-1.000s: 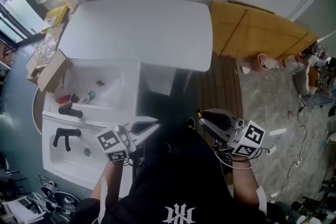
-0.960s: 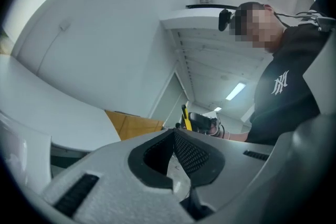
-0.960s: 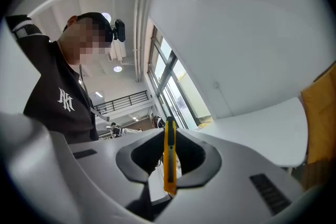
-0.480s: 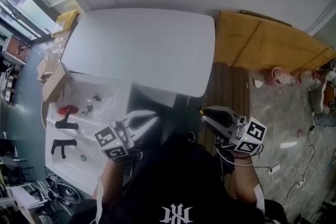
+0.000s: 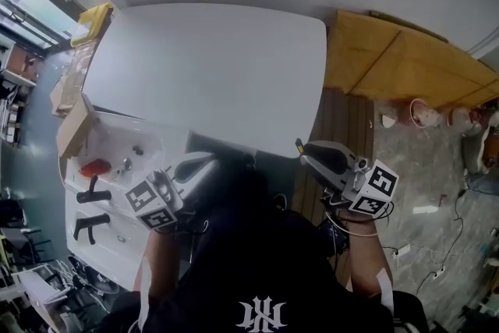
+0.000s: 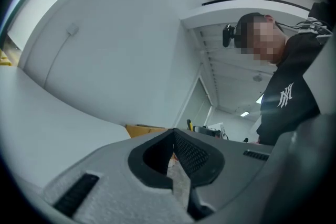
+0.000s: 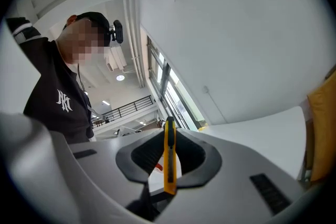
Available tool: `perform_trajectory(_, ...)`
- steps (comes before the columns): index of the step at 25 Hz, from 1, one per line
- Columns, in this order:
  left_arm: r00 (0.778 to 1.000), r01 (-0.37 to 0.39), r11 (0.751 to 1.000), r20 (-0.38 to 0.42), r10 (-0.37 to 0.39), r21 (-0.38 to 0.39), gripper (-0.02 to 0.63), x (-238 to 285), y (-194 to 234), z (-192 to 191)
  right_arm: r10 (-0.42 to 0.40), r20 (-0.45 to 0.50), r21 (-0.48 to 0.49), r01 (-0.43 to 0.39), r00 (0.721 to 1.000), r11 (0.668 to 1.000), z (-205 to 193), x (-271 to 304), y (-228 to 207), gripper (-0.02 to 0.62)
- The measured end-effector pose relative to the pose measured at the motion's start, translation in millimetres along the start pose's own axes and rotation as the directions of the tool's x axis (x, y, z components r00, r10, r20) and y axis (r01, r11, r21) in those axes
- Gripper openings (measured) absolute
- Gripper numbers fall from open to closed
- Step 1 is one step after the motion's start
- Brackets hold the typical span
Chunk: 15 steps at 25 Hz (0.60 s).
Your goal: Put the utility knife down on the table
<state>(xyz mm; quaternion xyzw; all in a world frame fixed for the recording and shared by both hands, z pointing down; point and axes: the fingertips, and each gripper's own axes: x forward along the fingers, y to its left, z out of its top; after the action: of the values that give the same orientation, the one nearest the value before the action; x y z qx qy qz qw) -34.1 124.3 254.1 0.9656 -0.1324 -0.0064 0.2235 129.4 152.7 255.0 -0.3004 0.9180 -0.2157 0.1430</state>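
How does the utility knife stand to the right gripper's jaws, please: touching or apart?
Touching. The right gripper view shows the utility knife pinched by the right gripper, its jaws closed against both sides with no gap.

White basin unit (image 5: 156,144) with two black taps (image 5: 90,196) left of the left gripper's (image 5: 204,165) jaws, cardboard box (image 5: 72,132) beyond. Orange board (image 5: 390,58), possibly plywood, ahead of the right gripper's (image 5: 303,151) jaws.

surface (image 5: 210,66): landmark, centre
left gripper (image 5: 204,164): just off surface's near edge, left part
right gripper (image 5: 306,152): off surface's near right corner
utility knife (image 7: 169,155): between right gripper's jaws
sink unit (image 5: 160,144): near-left of surface
wooden boards (image 5: 390,62): right of surface
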Motion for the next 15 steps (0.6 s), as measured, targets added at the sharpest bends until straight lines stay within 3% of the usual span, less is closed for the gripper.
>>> perform_trajectory(4, 0.998, 0.051, 0.999, 0.045, -0.051, 0.000, 0.005, 17.0, 47.0, 24.0, -0.044, -0.052, -0.011, 0.043, 0.998, 0.999, 10.3, 24.2, -25.8, 0.055)
perform_trajectory(9, 0.994, 0.102, 0.995, 0.042, -0.101, -0.011, 0.005, 37.4, 100.8, 41.8, -0.100, -0.101, -0.032, 0.097, 0.990, 0.995, 37.0, 75.3, -62.5, 0.055)
perform_trajectory(15, 0.982, 0.187, 0.971, 0.058, -0.180, -0.150, 0.005, 41.1, 157.2, 42.0, -0.177, -0.144, -0.052, 0.171, 0.974, 0.984, 48.8, 143.2, -108.0, 0.055)
